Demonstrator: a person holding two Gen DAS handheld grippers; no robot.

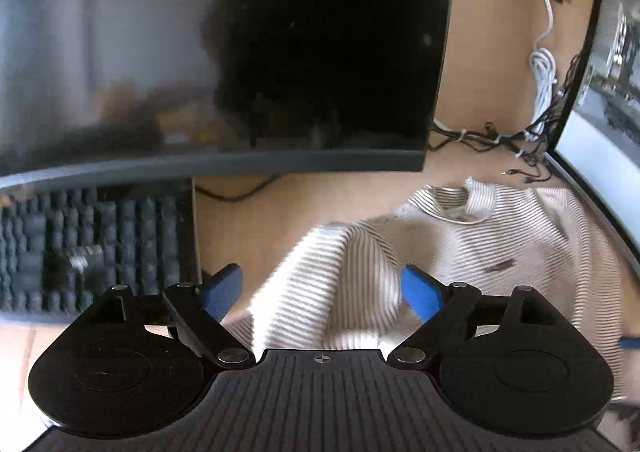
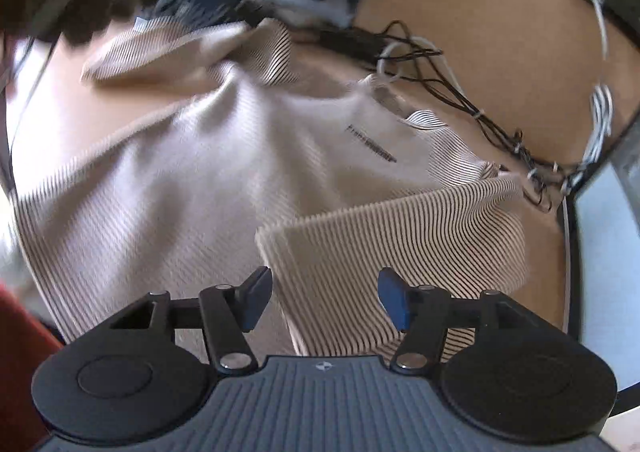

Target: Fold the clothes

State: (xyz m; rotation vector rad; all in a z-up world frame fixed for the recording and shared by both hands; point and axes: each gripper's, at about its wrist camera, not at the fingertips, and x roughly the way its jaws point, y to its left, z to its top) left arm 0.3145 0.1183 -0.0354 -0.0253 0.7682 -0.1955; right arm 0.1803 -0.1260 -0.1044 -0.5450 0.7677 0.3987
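**Striped top lying partly folded on surface, both claws spread above it**

My left claw (image 1: 322,290) is spread wide, its blue pads clear of any cloth, and it hovers over a raised ridge of the cream, finely dark-striped knit top (image 1: 500,244). My right claw (image 2: 323,298) is likewise spread and holds nothing; it hangs above a flap of the same top.

The top lies on the light wooden surface (image 1: 304,204), in front of a dark monitor (image 1: 220,52) and just beside a tangle of black and white cables (image 2: 460,92).

In the right wrist view, one side section is turned over onto the body, its striping running crosswise to the rest. I judge this to be a sleeve or side panel folded inward. A second bunched portion lies at the far left.

The neckline (image 1: 460,208) points away from me toward the cables. I judge the long axis to run from that collar back toward my claws. A small dark printed line sits on the chest.

The cloth is rumpled, not flat. I cannot tell whether these laps belong to a fold under way or to a loose heap.
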